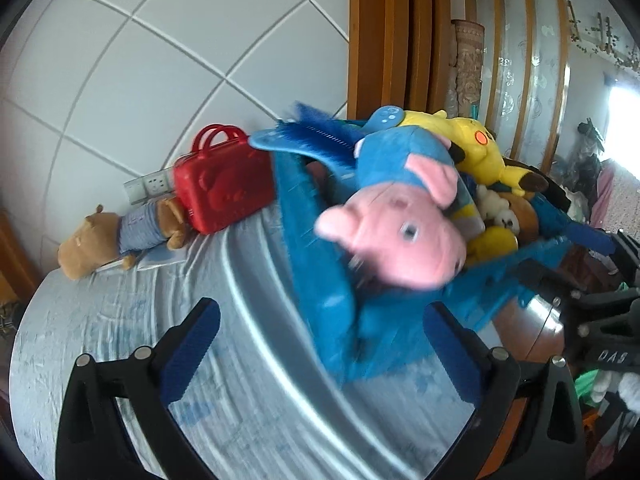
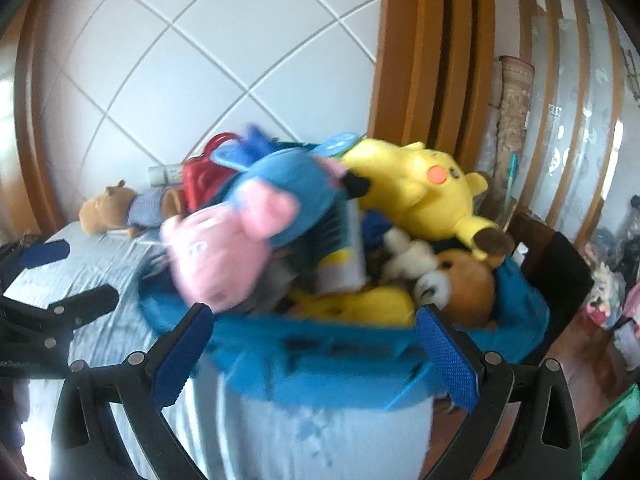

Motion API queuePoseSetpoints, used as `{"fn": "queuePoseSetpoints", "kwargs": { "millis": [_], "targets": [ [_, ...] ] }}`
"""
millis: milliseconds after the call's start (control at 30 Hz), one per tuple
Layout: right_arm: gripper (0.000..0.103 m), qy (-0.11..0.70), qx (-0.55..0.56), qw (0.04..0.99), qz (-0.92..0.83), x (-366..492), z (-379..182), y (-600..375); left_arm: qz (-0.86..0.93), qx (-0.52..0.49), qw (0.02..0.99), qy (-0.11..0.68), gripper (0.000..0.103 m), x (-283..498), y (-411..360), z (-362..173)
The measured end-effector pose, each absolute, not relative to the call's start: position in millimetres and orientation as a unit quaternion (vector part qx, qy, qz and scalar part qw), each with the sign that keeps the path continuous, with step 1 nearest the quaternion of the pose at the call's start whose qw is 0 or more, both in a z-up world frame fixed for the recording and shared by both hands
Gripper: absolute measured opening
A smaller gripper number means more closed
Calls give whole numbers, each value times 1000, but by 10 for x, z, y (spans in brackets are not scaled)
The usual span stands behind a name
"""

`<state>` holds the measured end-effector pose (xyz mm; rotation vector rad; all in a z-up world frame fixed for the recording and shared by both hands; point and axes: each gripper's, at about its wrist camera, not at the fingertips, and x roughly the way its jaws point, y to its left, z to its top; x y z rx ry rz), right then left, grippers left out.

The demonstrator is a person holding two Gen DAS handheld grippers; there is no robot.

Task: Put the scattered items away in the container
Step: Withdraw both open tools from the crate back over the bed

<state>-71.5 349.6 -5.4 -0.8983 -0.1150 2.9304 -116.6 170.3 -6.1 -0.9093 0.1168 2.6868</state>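
Note:
A blue plastic basket (image 1: 316, 240) (image 2: 320, 360) stands on the bed, heaped with plush toys. On top lies a pink pig plush in blue clothes (image 1: 400, 236) (image 2: 224, 256), blurred, with a yellow plush (image 1: 476, 148) (image 2: 420, 188) behind it. My left gripper (image 1: 320, 308) is open in front of the basket's left wall, nothing between its pads. My right gripper (image 2: 314, 316) is open before the near rim, also holding nothing. A brown plush in a striped shirt (image 1: 104, 236) (image 2: 120, 208) lies on the bed at the far left, beside a red toy case (image 1: 224, 188) (image 2: 200, 184).
The bed has a pale blue sheet (image 1: 120, 320) and ends at a white tiled wall (image 1: 160, 60). Wooden door frames (image 1: 384, 40) rise behind the basket. Clutter and dark floor lie to the right (image 2: 608, 300).

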Motion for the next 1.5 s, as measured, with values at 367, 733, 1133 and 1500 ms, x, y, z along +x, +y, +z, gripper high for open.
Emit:
{"fn": "queuePoseSetpoints", "kwargs": {
  "millis": [367, 733, 1133, 1500],
  "targets": [
    [102, -40, -305, 20, 951, 76, -203, 2268, 932, -340, 122, 28, 103, -466, 621, -209],
    [102, -56, -303, -31, 951, 227, -270, 1900, 943, -327, 59, 10, 103, -71, 301, -149],
    [102, -62, -291, -13, 955, 524, -173, 1737, 943, -327, 59, 23, 103, 171, 189, -140],
    [102, -51, -287, 15, 956, 721, -130, 1545, 946, -313, 81, 30, 103, 261, 24, -72]
  ]
}}
